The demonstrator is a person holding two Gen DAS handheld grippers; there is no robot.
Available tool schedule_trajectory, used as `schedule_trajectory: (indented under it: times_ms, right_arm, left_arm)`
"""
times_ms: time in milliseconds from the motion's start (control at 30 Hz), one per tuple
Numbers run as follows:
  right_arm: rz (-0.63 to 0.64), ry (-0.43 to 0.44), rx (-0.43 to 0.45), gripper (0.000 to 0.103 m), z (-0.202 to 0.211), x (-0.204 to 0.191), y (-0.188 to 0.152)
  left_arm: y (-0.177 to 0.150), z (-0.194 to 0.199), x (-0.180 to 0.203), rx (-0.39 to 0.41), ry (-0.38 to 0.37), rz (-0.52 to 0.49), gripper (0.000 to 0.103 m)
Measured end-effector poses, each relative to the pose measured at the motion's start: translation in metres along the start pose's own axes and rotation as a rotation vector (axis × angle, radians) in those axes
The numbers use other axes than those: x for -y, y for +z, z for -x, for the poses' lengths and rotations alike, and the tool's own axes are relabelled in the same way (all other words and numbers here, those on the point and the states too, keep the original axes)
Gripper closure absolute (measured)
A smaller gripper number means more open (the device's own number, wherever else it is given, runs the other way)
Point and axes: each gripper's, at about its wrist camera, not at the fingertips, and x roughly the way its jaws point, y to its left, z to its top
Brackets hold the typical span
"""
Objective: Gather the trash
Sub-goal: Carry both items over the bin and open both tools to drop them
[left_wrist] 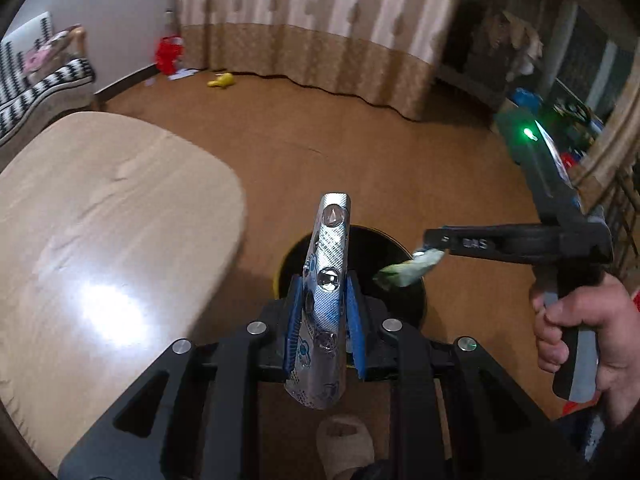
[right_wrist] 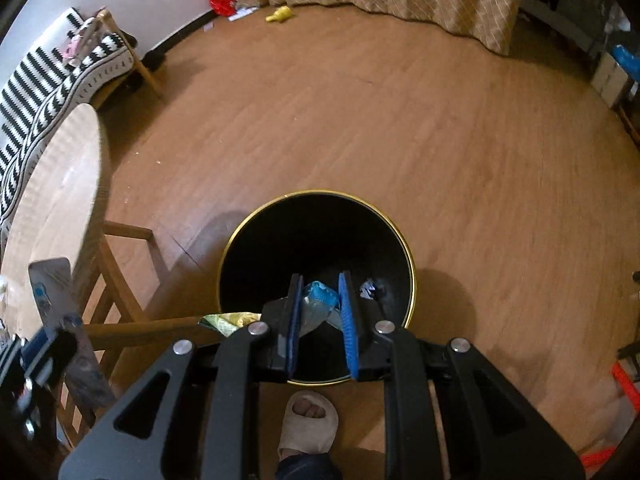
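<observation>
My left gripper (left_wrist: pixel 325 284) is shut on a long silver blister pack (left_wrist: pixel 328 240) that stands up between its blue pads. Below it is a round black bin (left_wrist: pixel 384 240) with a gold rim. From the right, a hand (left_wrist: pixel 580 336) holds my right gripper (left_wrist: pixel 434 242) over the bin, a crumpled white-green wrapper (left_wrist: pixel 408 270) at its tip. In the right wrist view my right gripper (right_wrist: pixel 320 284) is shut on that crumpled wrapper (right_wrist: pixel 318 300) above the bin's (right_wrist: pixel 280 248) mouth. A small white scrap (right_wrist: pixel 370 288) lies inside. The left gripper (right_wrist: pixel 60 332) with the blister pack (right_wrist: pixel 52 288) shows blurred at the left.
A light wooden table (left_wrist: pixel 100 220) fills the left, with a wooden chair (right_wrist: pixel 120 280) beside the bin. A foot in a pale slipper (right_wrist: pixel 308 420) stands just before the bin. Far off on the brown floor lie a yellow object (left_wrist: pixel 221 81) and a red bag (left_wrist: pixel 168 54) by the curtain.
</observation>
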Motion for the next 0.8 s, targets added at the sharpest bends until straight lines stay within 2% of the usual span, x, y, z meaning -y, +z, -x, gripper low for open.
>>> schedule_trajectory:
  times_ms: [167,433,467,533,567,600,800]
  right_arm:
    - [-0.013,-0.002,-0.025,0.084,-0.012,0.002,0.005]
    - [-0.029,0.003,-0.023,0.084,-0.012,0.008,0.007]
    - [-0.031,0.003,-0.022,0.079,-0.011,0.008,0.008]
    - [-0.045,-0.001,-0.016,0.056,-0.01,0.011,0.011]
    - [-0.061,0.0,-0.003,0.037,-0.007,0.014,0.012]
    - [-0.07,0.001,0.012,0.032,-0.005,0.016,0.015]
    - [-0.155,0.028,0.051,0.031,0.008,0.032,0.013]
  left_arm:
    - [0.002,-0.019,0.01,-0.02,-0.013,-0.028,0.082]
    - [0.002,-0.036,0.01,-0.04,-0.03,-0.002,0.082]
    - [-0.002,-0.034,0.008,-0.042,-0.032,-0.002,0.082]
    - [-0.002,-0.038,0.008,-0.048,-0.033,-0.001,0.082]
    - [-0.002,-0.04,0.009,-0.052,-0.035,0.0,0.082]
    - [-0.002,-0.042,0.01,-0.054,-0.037,-0.001,0.082]
    - [-0.008,-0.056,0.018,-0.076,-0.054,-0.008,0.082]
